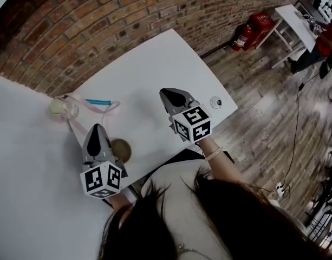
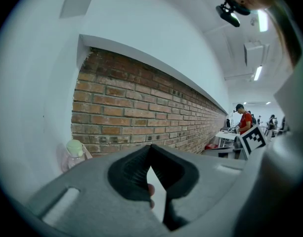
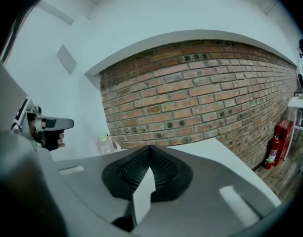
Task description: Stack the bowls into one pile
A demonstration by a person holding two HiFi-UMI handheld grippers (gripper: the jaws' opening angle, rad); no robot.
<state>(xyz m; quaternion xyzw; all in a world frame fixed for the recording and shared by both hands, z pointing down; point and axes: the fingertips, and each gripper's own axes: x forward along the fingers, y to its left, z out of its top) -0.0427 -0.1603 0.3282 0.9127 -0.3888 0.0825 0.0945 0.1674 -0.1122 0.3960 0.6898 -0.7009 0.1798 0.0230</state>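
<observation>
One brownish bowl [image 1: 122, 150] sits on the white table [image 1: 149, 69] near its front edge, partly hidden behind my left gripper [image 1: 96, 129]. I see no other bowl. The left gripper hovers just left of the bowl, its jaws closed tip to tip with nothing between them [image 2: 150, 149]. My right gripper [image 1: 171, 94] is held over the middle of the table, right of the bowl, also shut and empty [image 3: 150, 149]. Neither gripper view shows the bowl.
A clear bottle with a green lid [image 1: 60, 108] and pink strap stands at the table's far left, beside a blue strip [image 1: 98, 102]. A small round object [image 1: 215, 102] lies near the right edge. A brick wall [image 1: 128, 20], a fire extinguisher [image 1: 242, 37] and a person in red [image 1: 325, 37] lie beyond.
</observation>
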